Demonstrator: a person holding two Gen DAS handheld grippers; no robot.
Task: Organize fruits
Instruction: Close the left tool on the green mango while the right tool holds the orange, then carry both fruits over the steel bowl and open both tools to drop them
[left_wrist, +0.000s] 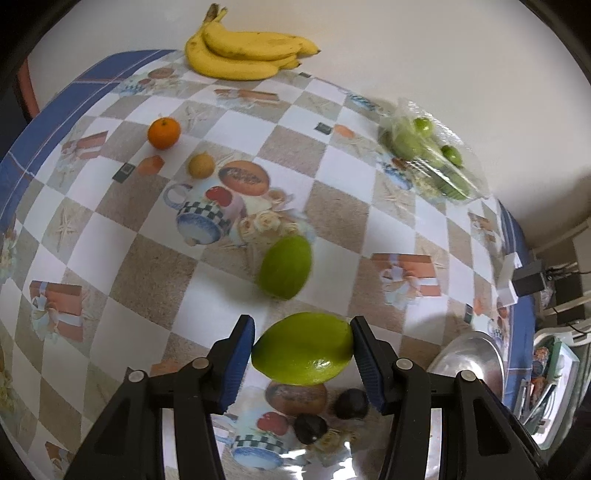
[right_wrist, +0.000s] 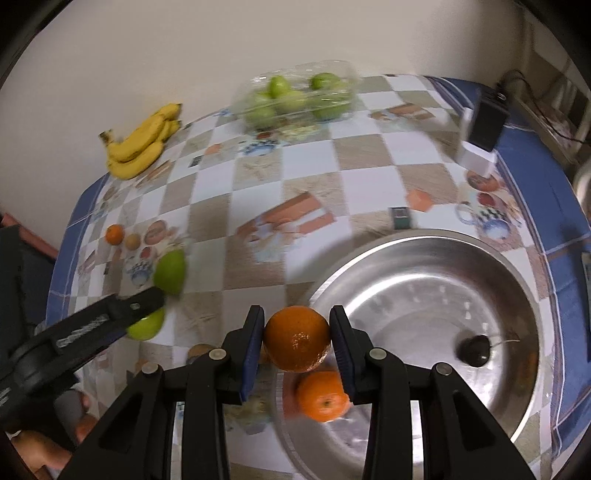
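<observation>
A smooth oval green mango (left_wrist: 303, 349) hangs pinched between two blue pads, clear of the checked tablecloth. A second green mango (left_wrist: 285, 267) lies on the cloth just beyond it. A round glossy orange (right_wrist: 297, 339) is clamped above the rim of a wide steel bowl (right_wrist: 517, 280). Far back lie a bunch of yellow bananas (left_wrist: 245, 48), a small orange tangerine (left_wrist: 164, 133), a small round yellowish fruit (left_wrist: 201, 165) and a clear bag of small green fruits (left_wrist: 428, 151).
</observation>
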